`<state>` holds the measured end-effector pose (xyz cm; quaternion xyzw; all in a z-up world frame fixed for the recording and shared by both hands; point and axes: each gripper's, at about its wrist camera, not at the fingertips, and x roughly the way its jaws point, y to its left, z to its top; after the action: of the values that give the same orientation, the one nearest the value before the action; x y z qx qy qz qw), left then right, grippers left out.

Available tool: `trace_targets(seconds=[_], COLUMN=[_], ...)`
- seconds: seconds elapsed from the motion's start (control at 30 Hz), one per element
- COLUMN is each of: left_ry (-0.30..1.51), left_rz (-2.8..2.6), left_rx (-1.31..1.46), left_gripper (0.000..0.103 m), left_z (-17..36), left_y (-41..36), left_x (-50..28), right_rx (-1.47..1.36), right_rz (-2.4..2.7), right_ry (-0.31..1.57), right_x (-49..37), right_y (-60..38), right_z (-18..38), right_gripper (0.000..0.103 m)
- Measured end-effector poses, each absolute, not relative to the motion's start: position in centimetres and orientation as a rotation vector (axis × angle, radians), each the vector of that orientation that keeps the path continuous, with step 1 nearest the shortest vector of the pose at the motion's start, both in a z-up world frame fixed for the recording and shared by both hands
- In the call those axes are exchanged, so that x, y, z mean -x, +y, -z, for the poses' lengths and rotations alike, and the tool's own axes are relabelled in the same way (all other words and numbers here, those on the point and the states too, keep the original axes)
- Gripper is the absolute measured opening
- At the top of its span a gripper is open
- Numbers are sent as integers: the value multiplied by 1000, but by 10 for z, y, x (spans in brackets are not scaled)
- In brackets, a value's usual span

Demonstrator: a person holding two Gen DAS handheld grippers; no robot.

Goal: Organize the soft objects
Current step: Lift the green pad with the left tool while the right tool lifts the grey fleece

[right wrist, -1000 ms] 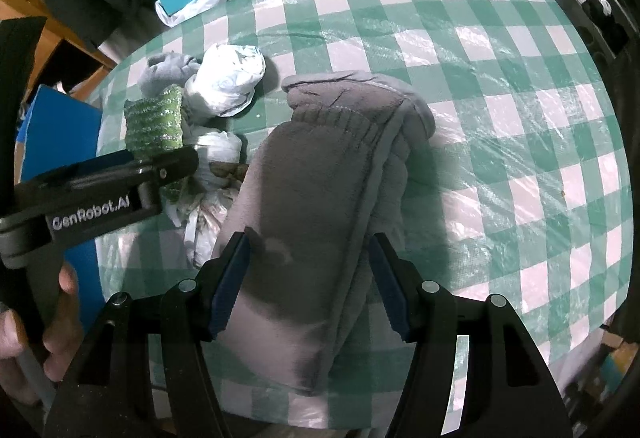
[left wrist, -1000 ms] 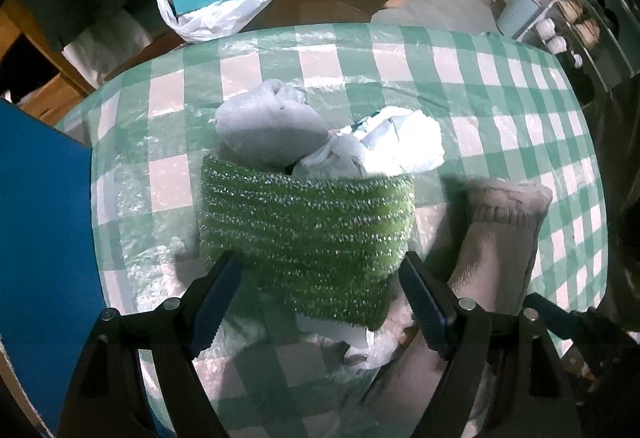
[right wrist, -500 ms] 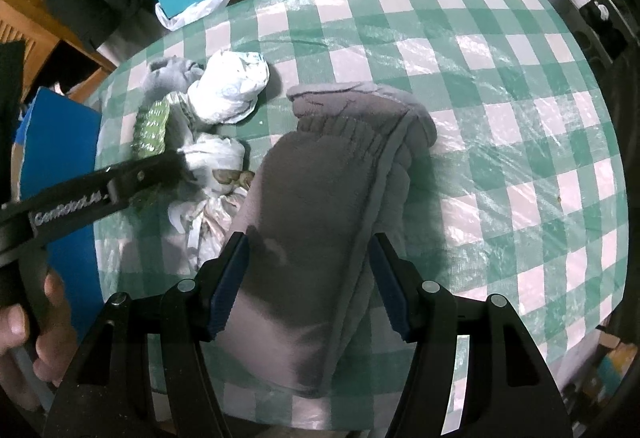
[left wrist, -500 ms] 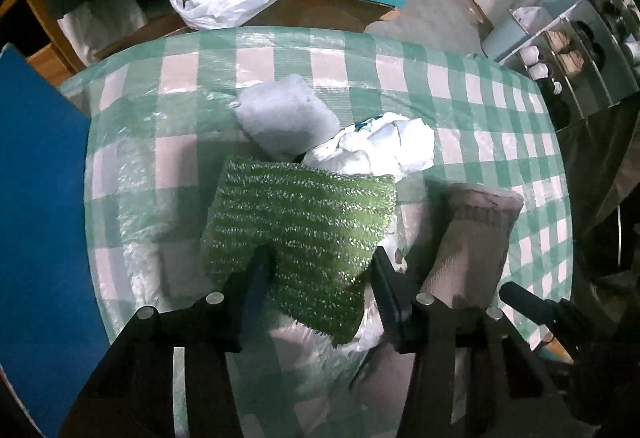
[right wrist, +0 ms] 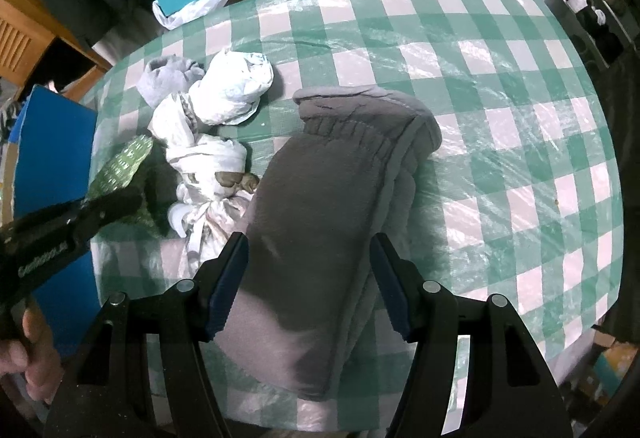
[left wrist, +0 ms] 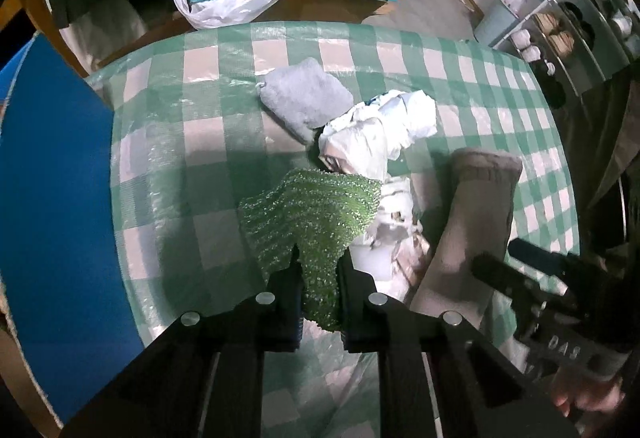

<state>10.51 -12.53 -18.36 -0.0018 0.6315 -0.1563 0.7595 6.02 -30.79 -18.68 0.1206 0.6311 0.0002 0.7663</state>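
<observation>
**A:** At that moment, what did you have in your left gripper (left wrist: 318, 270)?

**B:** You had its jaws clamped tight on the near edge of the green glittery cloth (left wrist: 316, 214). The fabric was bunched between the pads, and the rest fanned out and sagged toward the checked tablecloth (left wrist: 208, 142). From the right wrist view the cloth looked lifted, hanging from the jaws just beside the blue panel (left wrist: 52, 198).

**A:** And your right gripper (right wrist: 308, 278)?

**B:** You held it partly open, astride the folded grey garment (right wrist: 336, 198). The pads stood to either side of the fabric; whether they pressed on it I could not tell, and the garment lay flat on the table, so I would not call it gripped.

**A:** How far along were you?

**B:** Early, by my judgement. You had one item in hand and nothing visibly put away. The small grey towel (left wrist: 306, 100) sat at the far side, touching the crumpled white bundle (left wrist: 380, 130), and more white cloth lay tangled between the green cloth and the grey garment.

**A:** So what was left?

**B:** Nearly everything: you had to place the green cloth somewhere, then deal with the grey garment, the towel and the white bundle. Where they were meant to go, the views did not show.
</observation>
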Motion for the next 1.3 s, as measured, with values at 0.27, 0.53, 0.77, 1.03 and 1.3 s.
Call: trace_targets(seconds=[0.27, 0.53, 0.77, 1.03, 1.3], left_ry=[1397, 1442, 1440, 1450, 1415], left_rz=[328, 316, 311, 304, 307], left_rx=[-19, -14, 1, 10, 2], left_gripper=[13, 21, 21, 18, 15], left_z=[184, 206, 213, 217, 202], left_y=[-114, -113, -114, -112, -107], left_x=[-86, -86, -93, -96, -92], right_rx=[-267, -235, -199, -195, -161], right_rz=[24, 65, 107, 106, 107], right_ry=[1366, 1382, 1419, 1427, 1410], right_x=[-67, -77, -85, -87, -80], right_y=[-308, -302, -299, -301, -304], right_z=[188, 195, 215, 226, 217], right_gripper=[62, 63, 67, 67, 23])
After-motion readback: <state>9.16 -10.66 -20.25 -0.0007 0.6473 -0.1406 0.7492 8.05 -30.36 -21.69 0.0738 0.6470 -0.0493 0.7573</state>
